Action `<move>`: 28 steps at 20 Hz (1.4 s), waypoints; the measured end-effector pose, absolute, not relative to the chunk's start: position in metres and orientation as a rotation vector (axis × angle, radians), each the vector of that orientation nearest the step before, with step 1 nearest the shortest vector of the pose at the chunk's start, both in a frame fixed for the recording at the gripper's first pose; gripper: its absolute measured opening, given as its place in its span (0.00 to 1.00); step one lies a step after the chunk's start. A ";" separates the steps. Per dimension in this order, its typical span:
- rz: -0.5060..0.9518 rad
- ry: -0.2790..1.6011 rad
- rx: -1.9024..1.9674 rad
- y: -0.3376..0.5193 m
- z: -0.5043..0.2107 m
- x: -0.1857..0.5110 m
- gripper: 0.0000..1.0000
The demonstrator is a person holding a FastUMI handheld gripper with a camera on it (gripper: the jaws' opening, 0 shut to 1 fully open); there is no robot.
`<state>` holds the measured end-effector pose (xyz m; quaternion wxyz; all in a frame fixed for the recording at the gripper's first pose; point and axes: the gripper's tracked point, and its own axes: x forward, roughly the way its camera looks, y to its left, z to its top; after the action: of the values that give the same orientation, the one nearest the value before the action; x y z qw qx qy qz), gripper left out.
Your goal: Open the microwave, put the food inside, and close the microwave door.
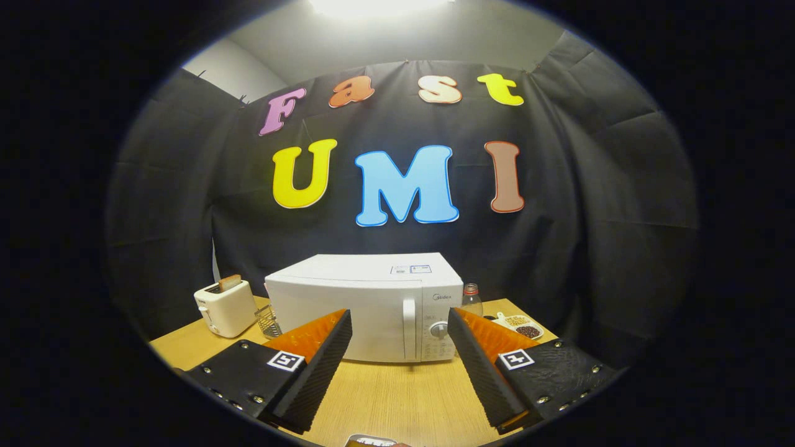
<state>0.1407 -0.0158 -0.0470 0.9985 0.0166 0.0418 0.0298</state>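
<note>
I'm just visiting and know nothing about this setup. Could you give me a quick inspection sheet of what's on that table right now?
Surface: wooden table, bare between the fingers.
Job's things: white microwave beyond the fingers, door shut, handle upright beside the dial panel. An item lies at the near table edge, too cut off to identify.
Clutter: toaster with a slice in it, left of the microwave; small wire rack beside it; bottle and a dish of beans to the right.
Gripper: open, fingers spread wide, holding nothing, aimed at the microwave.
Cables: nothing seen.
Surroundings: black cloth wall, bright light overhead.
</note>
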 end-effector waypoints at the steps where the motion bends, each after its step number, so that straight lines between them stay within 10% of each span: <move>1: 0.064 0.094 0.034 -0.017 -0.053 0.154 0.98; 17: 0.089 0.328 0.002 -0.022 -0.170 0.292 0.97; 28: 0.114 0.371 -0.026 -0.017 -0.183 0.309 0.19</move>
<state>0.3094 -0.0167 -0.1827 0.9811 -0.0127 0.1845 0.0566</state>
